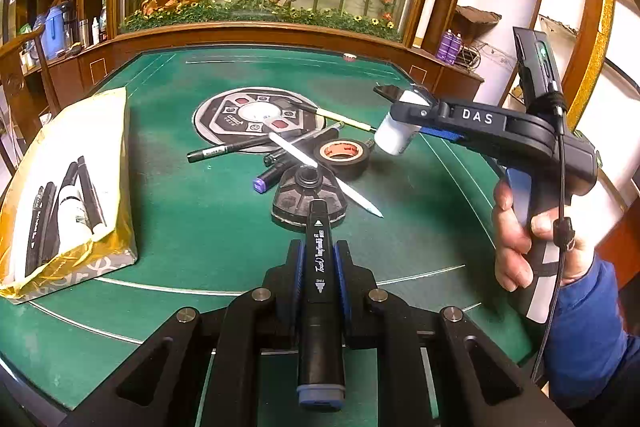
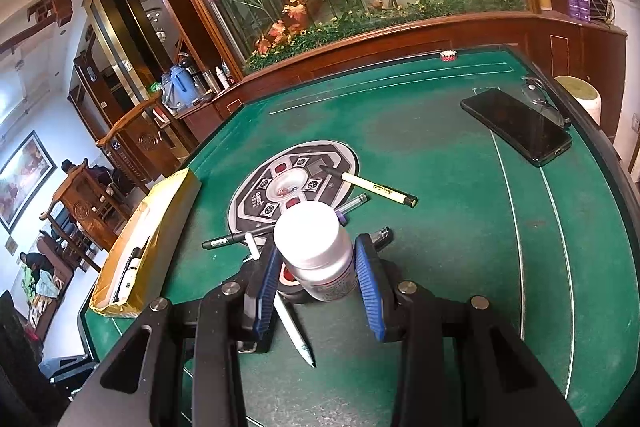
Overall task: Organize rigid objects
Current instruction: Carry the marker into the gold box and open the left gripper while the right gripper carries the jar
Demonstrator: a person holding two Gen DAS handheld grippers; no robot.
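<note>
The left gripper (image 1: pixel 319 263) is clamped on a black marker pen with white lettering and a blue-grey end cap (image 1: pixel 319 291), held lengthwise above the green felt table (image 1: pixel 200 219). The right gripper (image 2: pixel 320 267) grips a white plastic bottle with a round white cap (image 2: pixel 320 251) between its blue pads. In the left wrist view, a yellow open box holding black pens (image 1: pixel 68 195) lies at nine o'clock, and a roll of black tape (image 1: pixel 342 155) sits at about one o'clock beyond the marker's tip.
</note>
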